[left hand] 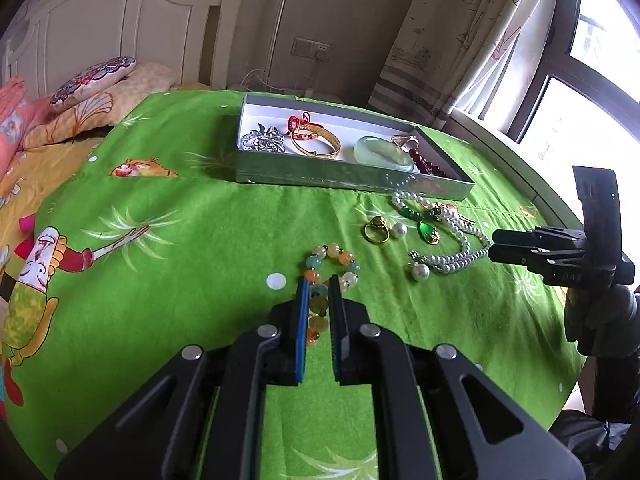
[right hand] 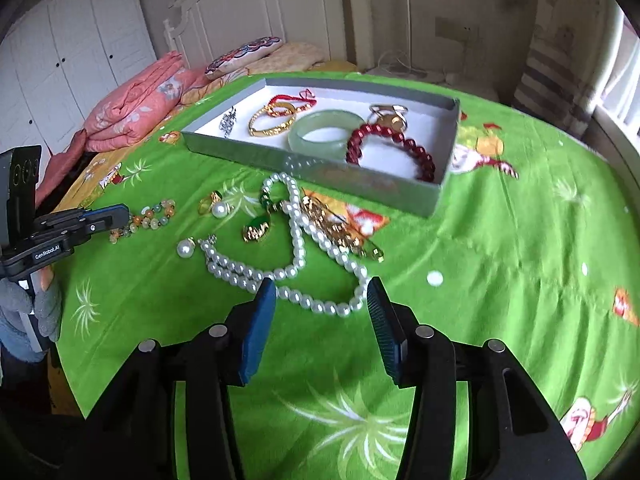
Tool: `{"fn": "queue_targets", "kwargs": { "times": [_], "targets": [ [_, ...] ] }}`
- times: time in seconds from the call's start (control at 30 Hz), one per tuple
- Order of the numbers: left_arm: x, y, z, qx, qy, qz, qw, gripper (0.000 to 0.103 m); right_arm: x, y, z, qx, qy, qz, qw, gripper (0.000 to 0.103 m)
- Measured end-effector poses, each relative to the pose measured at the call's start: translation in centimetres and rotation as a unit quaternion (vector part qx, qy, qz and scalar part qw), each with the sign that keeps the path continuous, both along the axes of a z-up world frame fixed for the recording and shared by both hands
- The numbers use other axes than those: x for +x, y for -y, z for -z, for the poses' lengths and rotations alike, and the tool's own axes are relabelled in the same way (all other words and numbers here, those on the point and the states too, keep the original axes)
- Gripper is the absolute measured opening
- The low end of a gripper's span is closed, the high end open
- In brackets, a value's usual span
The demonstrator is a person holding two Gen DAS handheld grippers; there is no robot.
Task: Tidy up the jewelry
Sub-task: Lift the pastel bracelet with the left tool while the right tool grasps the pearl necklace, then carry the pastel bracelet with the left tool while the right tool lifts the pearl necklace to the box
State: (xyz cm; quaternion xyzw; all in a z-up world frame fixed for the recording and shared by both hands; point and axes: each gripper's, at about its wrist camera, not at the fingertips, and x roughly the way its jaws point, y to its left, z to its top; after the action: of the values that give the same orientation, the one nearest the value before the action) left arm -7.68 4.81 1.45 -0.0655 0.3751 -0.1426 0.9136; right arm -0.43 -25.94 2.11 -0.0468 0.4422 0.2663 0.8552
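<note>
Grey box [right hand: 448, 136] holding jade bangle [right hand: 324, 130], gold bangle [right hand: 272, 120], red bead bracelet [right hand: 404, 152]

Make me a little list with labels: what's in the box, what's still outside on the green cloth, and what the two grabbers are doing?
in the box: red bead bracelet, pale green bangle, gold bangle, red string bracelet, silver brooch
on the green cloth: pearl necklace, gold ring, green pendant, colourful bead bracelet
left gripper: shut on the colourful bead bracelet
right gripper: open over the pearl necklace
</note>
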Motion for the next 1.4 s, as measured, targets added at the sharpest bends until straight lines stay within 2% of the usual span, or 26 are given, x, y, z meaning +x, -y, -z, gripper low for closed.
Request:
{"fn": "queue_targets", "kwargs": {
  "times": [0.07,0.17,0.23,0.33,0.5,0.6,0.63,0.7,0.87,1.0,1.1,1.2,1.3,1.4],
  "targets": [
    [-0.1,-0.1,0.0,-0.006,0.0,0.0,1.0,0.009,0.2,0.7,0.6,0.015,-0.016,0.011,1.0,0.049],
    [-0.1,-0.3,0.1,-0.011,-0.001,-0.001,0.9999,0.009,0.1,0.2,0.3,0.025,-0.012,0.01,1.0,0.052],
    [0.0,-0.3,0.1,-0.012,-0.003,0.001,0.9999,0.009,-1.2,-1.6,-0.6,0.015,0.021,-0.025,0.999,0.052],
    [0.0,-0.4,0.1,-0.015,-0.004,0.004,0.9999,0.009,-3.1,-5.1,-1.7,-0.011,0.058,-0.105,0.993,0.051],
    [-0.2,-0.5,0.1,-0.018,0.0,0.001,0.9998,0.009,-2.6,-9.4,-0.9,-0.076,0.069,-0.169,0.98,0.049],
    [-0.1,-0.6,0.0,-0.019,-0.001,0.001,0.9998,0.009,-1.4,-10.8,0.1,-0.092,0.062,-0.188,0.976,0.036],
    [-0.1,-0.6,0.0,-0.02,-0.002,0.002,0.9998,0.009,-1.2,-11.1,0.4,-0.091,0.062,-0.195,0.975,0.023],
    [-0.1,-0.7,0.0,-0.021,-0.002,0.002,0.9998,0.009,-1.2,-11.1,0.5,-0.078,0.058,-0.203,0.974,0.008],
    [-0.2,-0.7,0.0,-0.021,0.0,0.0,0.9998,0.009,-2.5,-9.3,0.1,-0.053,0.077,-0.161,0.982,0.007],
    [-0.6,-0.5,-0.4,-0.014,0.013,-0.003,0.9998,0.009,-3.0,-5.5,-3.1,0.037,0.103,-0.107,0.988,0.007],
    [-1.0,0.3,-0.9,0.011,0.021,-0.003,0.9997,0.009,-3.3,-3.0,-6.6,0.084,0.137,-0.075,0.984,0.007],
    [-1.7,1.0,-2.4,0.01,0.038,0.004,0.9992,0.009,-3.6,-1.0,-9.9,0.122,0.174,-0.051,0.976,0.007],
    [-1.9,1.8,-4.9,0.027,0.063,0.005,0.9976,0.009,-4.1,0.1,-12.8,0.14,0.211,-0.039,0.967,0.007],
    [-1.6,2.9,-7.4,0.052,0.086,0.011,0.9948,0.009,-4.3,0.2,-15.4,0.138,0.241,-0.041,0.96,0.007]
  ]
}}
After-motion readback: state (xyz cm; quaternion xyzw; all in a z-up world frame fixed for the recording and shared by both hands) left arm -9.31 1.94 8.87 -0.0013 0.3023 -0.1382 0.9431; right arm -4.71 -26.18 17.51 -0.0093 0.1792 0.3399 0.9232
